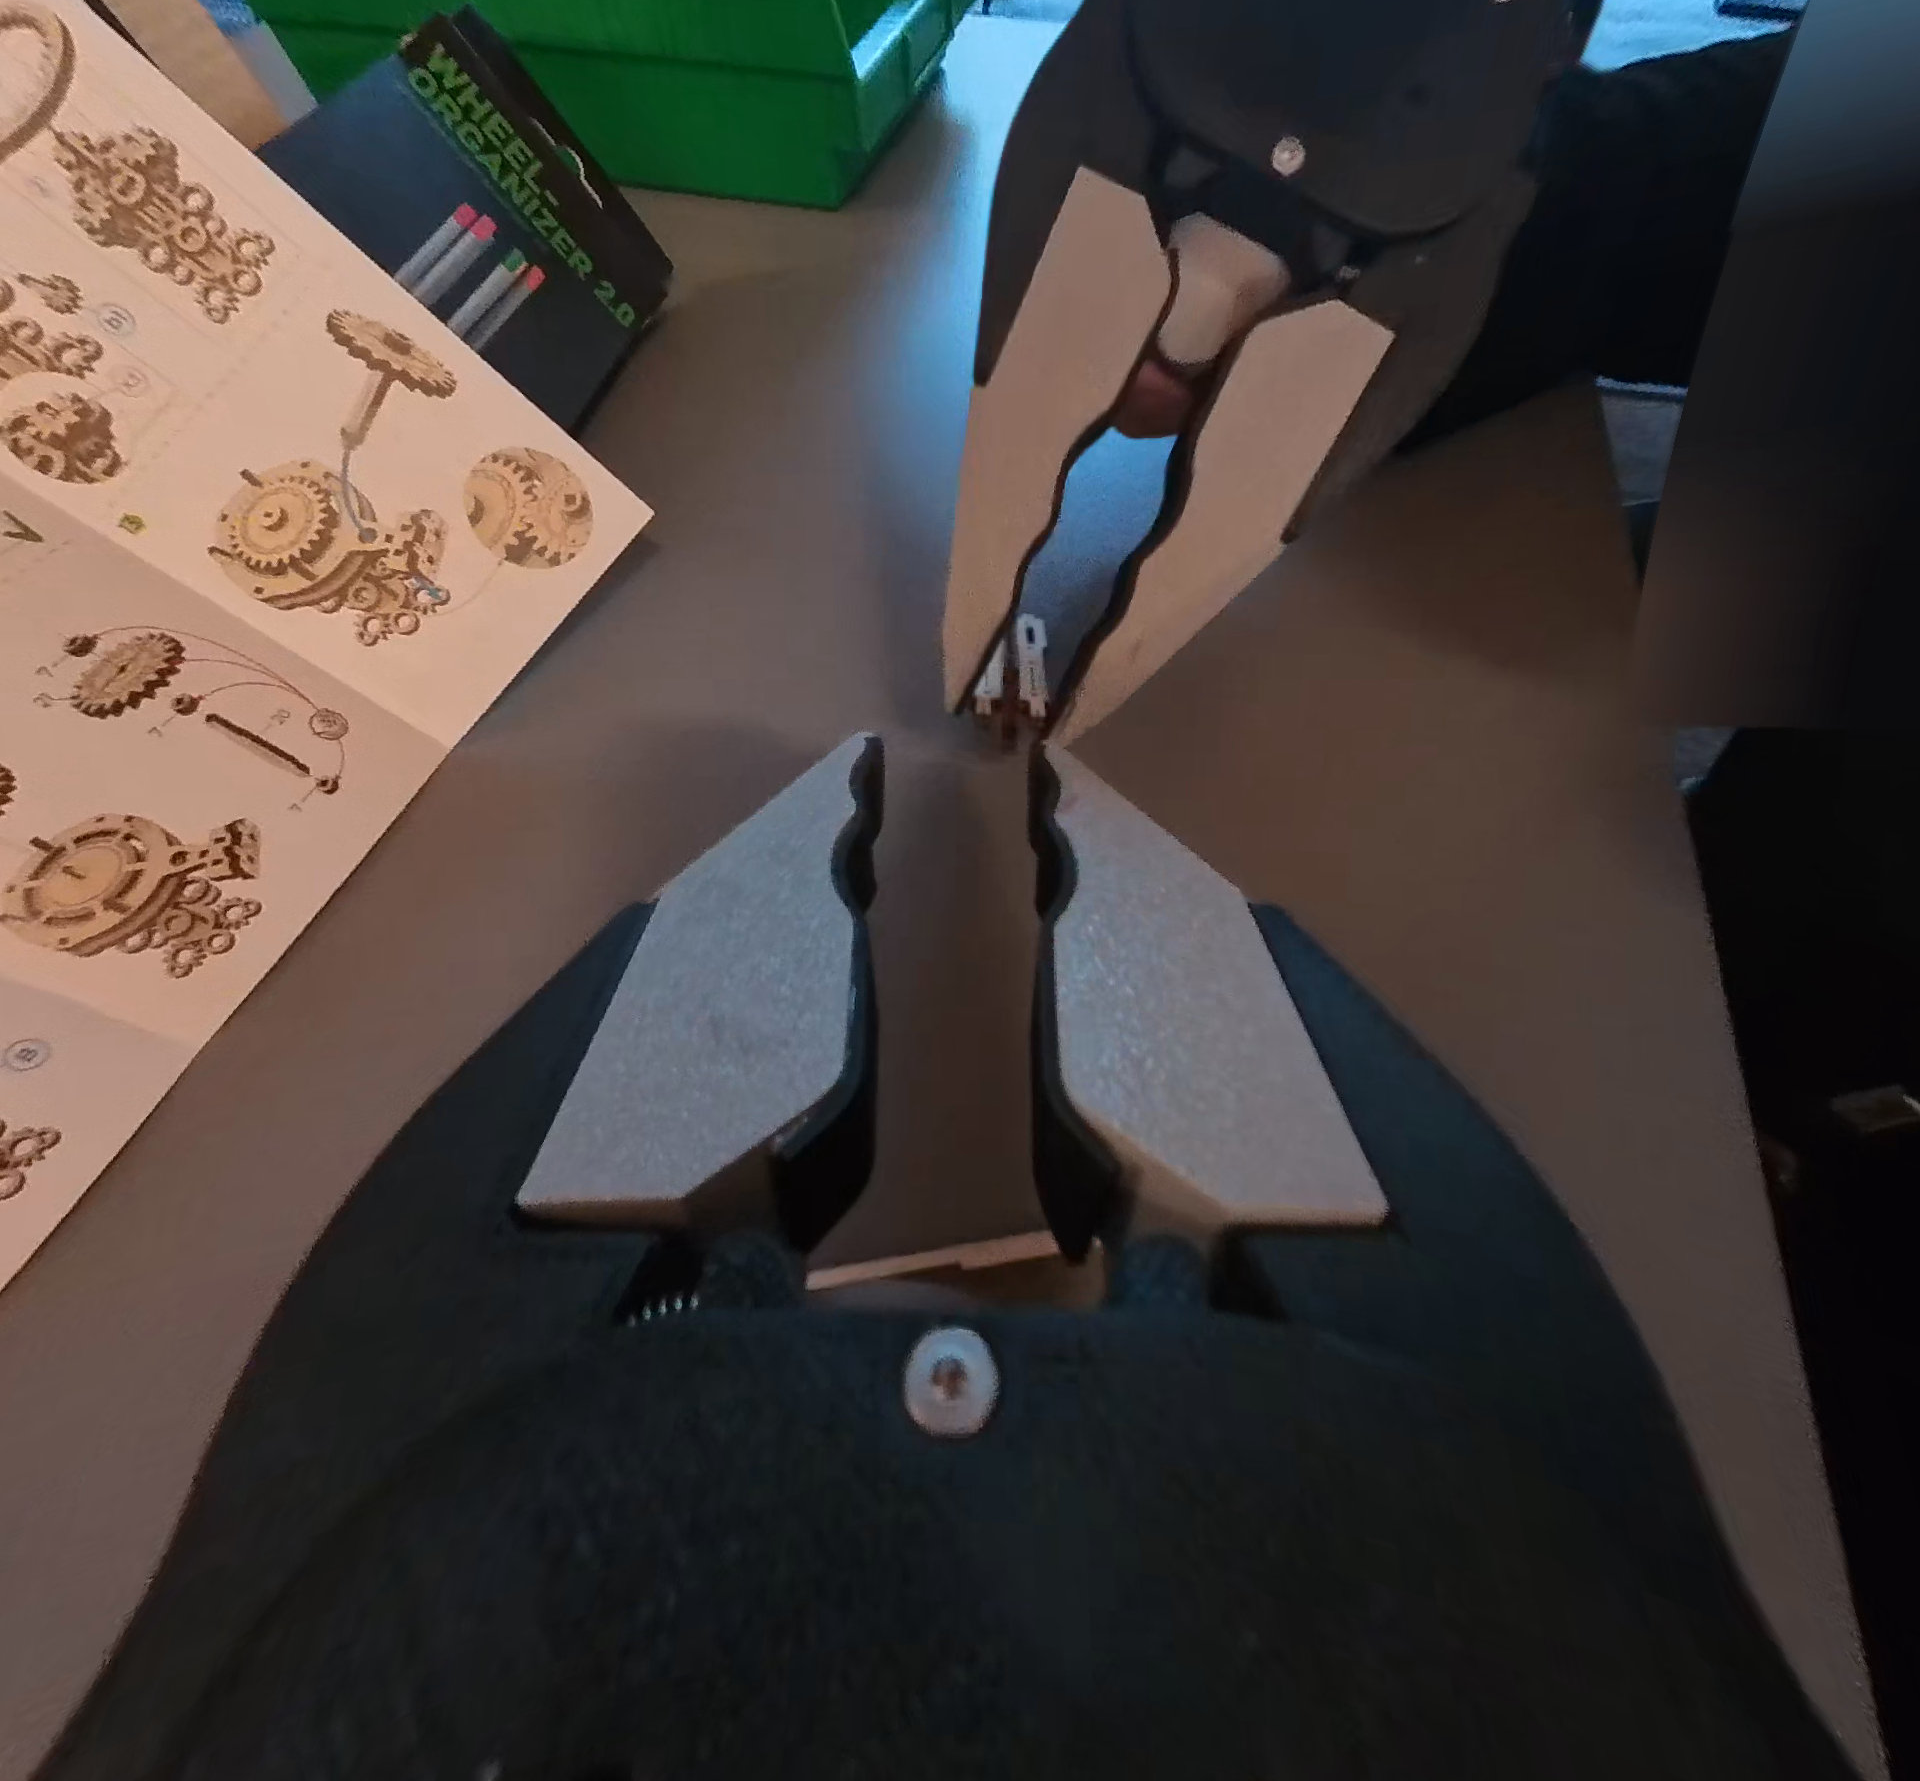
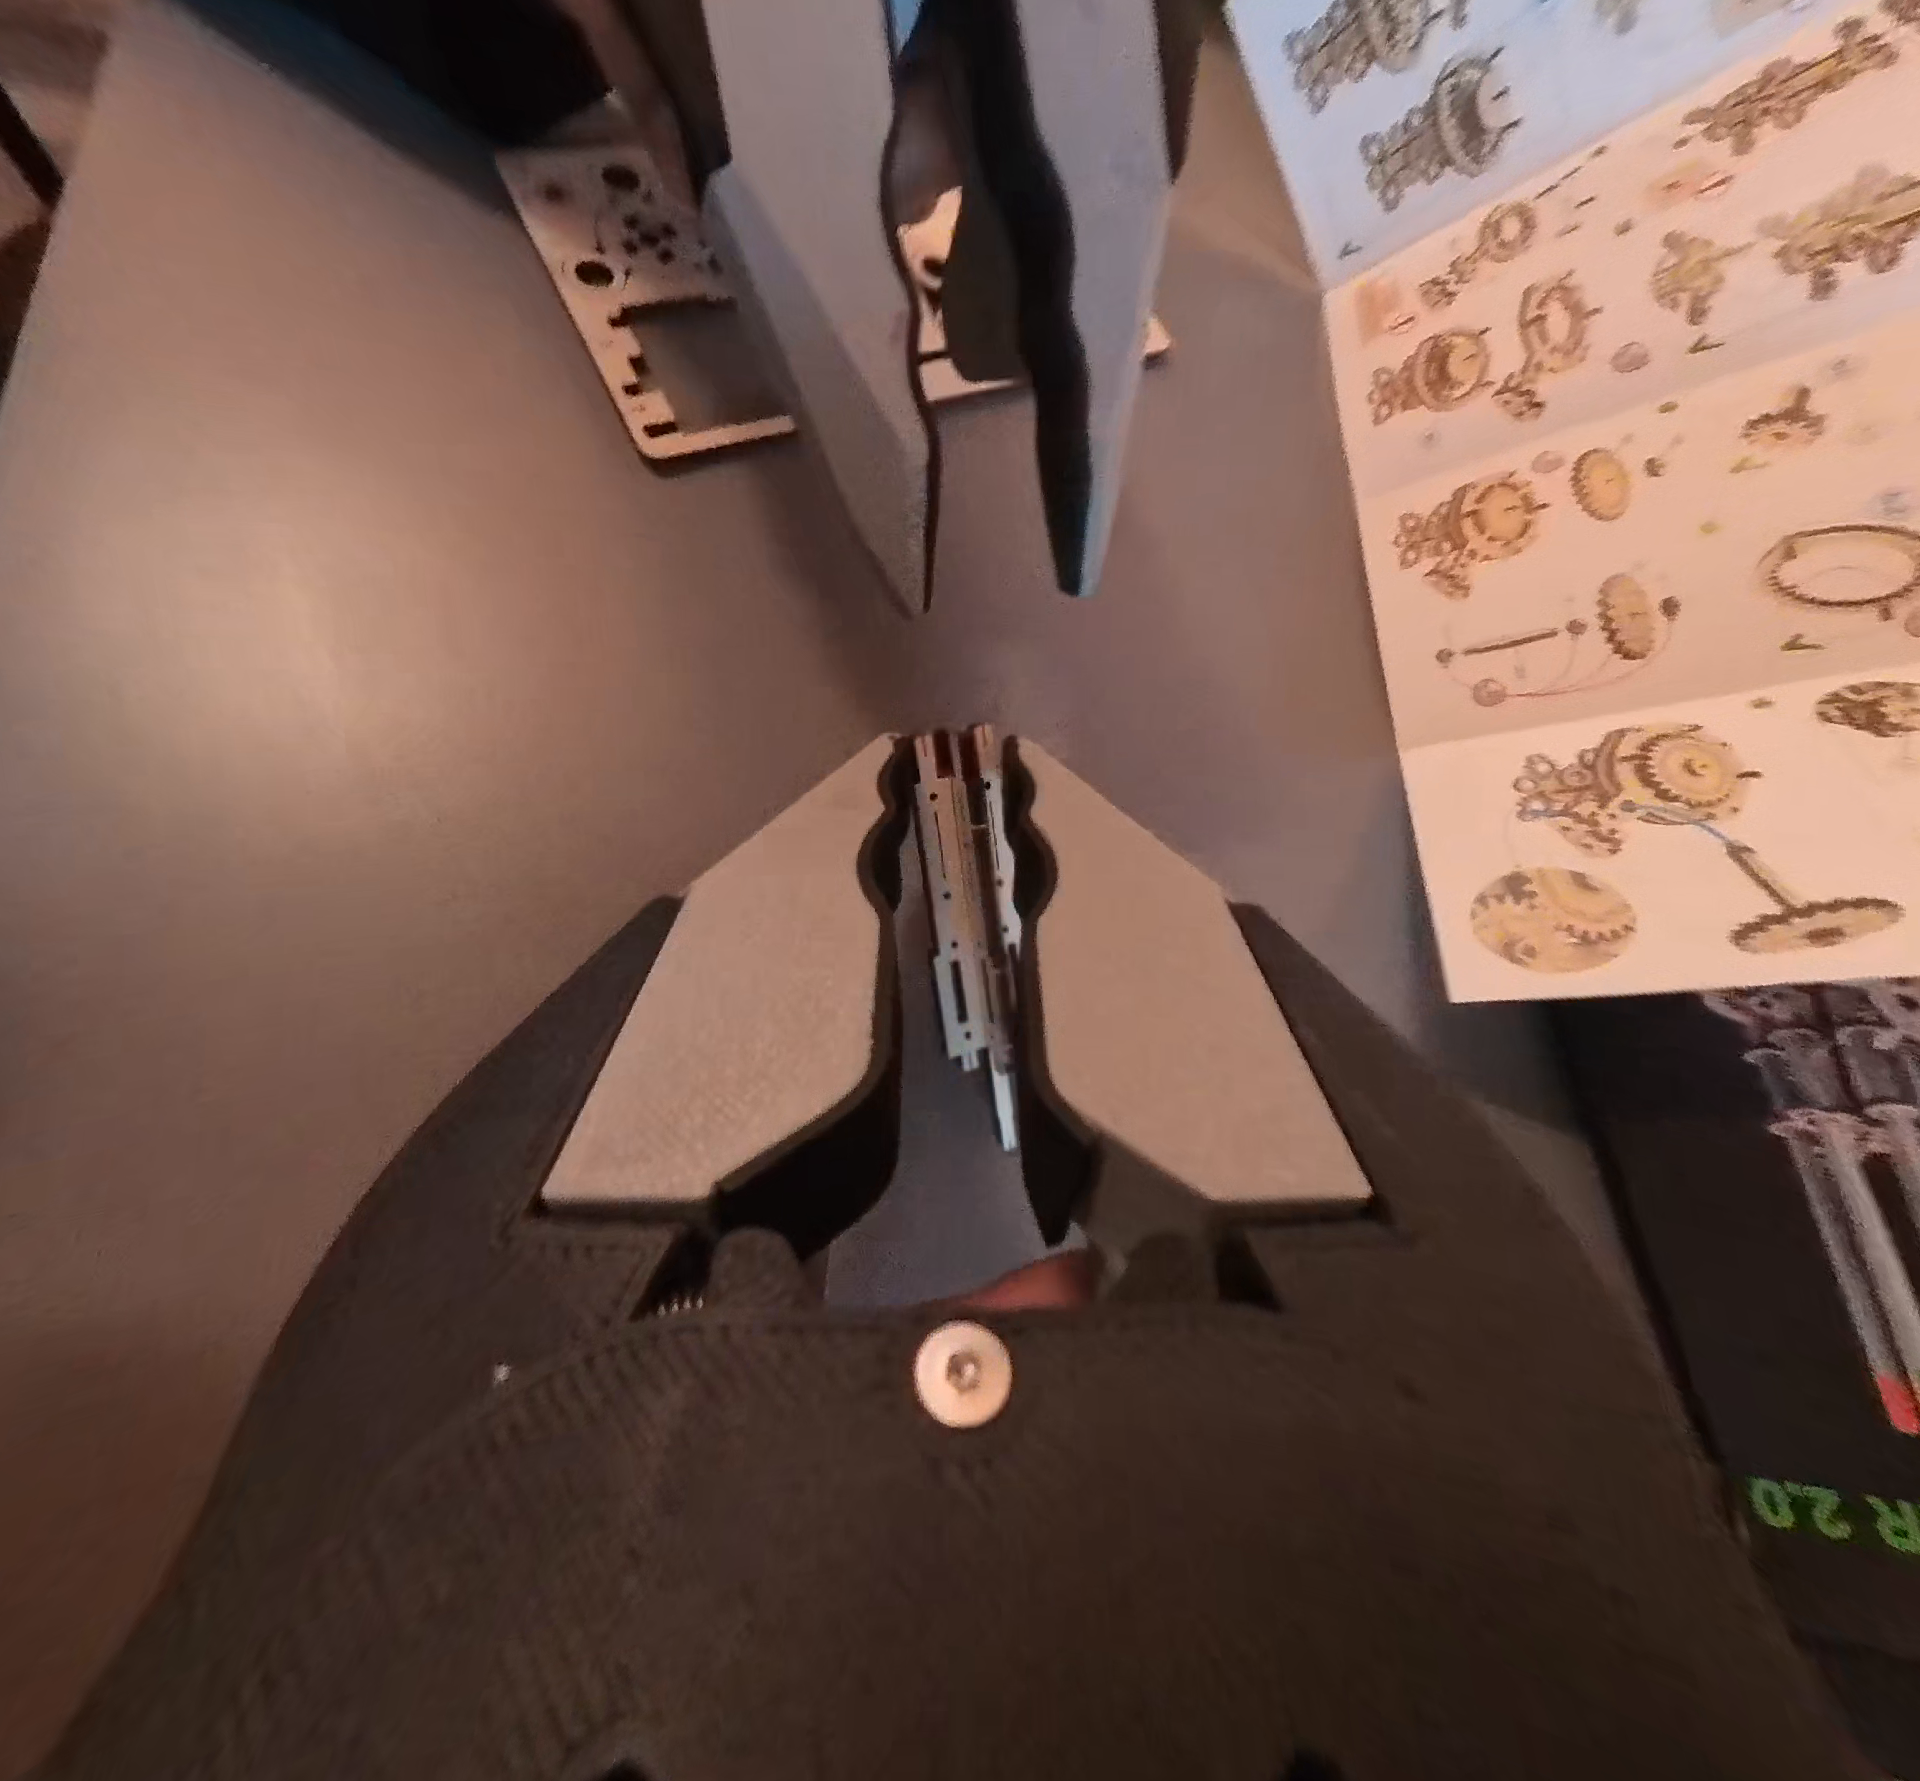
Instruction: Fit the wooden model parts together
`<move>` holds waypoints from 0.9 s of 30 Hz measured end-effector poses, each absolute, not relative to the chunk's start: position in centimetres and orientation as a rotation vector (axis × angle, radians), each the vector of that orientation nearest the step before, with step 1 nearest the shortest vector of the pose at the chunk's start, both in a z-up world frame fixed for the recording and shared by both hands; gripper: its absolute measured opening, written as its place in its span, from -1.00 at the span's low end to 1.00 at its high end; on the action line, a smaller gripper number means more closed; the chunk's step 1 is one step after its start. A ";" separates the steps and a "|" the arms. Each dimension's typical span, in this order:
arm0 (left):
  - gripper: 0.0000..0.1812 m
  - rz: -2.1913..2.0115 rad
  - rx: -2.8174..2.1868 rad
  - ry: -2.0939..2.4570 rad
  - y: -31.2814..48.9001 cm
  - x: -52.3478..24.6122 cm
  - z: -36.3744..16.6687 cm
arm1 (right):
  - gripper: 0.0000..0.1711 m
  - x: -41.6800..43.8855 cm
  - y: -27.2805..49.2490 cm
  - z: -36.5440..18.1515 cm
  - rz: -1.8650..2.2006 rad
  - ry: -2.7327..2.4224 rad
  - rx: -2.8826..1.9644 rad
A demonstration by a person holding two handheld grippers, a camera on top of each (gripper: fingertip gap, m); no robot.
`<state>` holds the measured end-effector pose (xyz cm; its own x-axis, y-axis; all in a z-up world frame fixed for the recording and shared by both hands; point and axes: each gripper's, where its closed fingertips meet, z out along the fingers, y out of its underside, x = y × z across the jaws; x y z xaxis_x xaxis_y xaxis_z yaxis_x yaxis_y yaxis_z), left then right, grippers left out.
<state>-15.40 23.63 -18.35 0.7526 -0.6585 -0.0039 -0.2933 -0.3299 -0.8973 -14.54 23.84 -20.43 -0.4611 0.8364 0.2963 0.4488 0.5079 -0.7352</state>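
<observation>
Between the right gripper (image 2: 958,744) fingers, closed on them, slim wooden strips (image 2: 966,884) run lengthwise, tips toward the opposing left gripper (image 1: 958,757), parted and empty.

Grey table (image 1: 790,443) bears instruction sheet (image 1: 208,484), green bin (image 1: 623,17) (dark box (image 1: 499,204) between).

Left wrist view: camera behind left gripper (image 1: 956,755), looking forward and down along fingers at grey table (image 1: 790,443), close.
Right wrist view: camera behind right gripper (image 2: 951,744), same low tilt, close.
Views face each other, tips near.
Shared: table, instruction sheet (image 1: 208,505) (image 2: 1621,484), dark box (image 1: 488,214) (image 2: 1808,1316), opposite gripper.
</observation>
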 end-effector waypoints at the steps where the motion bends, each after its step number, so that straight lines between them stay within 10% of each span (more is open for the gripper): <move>1: -0.73 -0.456 -1.938 0.729 23.6 -15.4 -18.6 | -0.84 -14.5 23.7 -20.9 0.765 -2.119 -1.056; 13: -0.76 -0.473 -2.006 0.772 23.2 -15.0 -20.0 | -0.60 -12.1 26.7 -22.2 0.808 -2.185 -1.183; 27: -0.82 -0.402 -2.083 0.888 23.4 -13.2 -21.8 | -0.83 -9.1 28.8 -23.6 0.894 -2.204 -1.284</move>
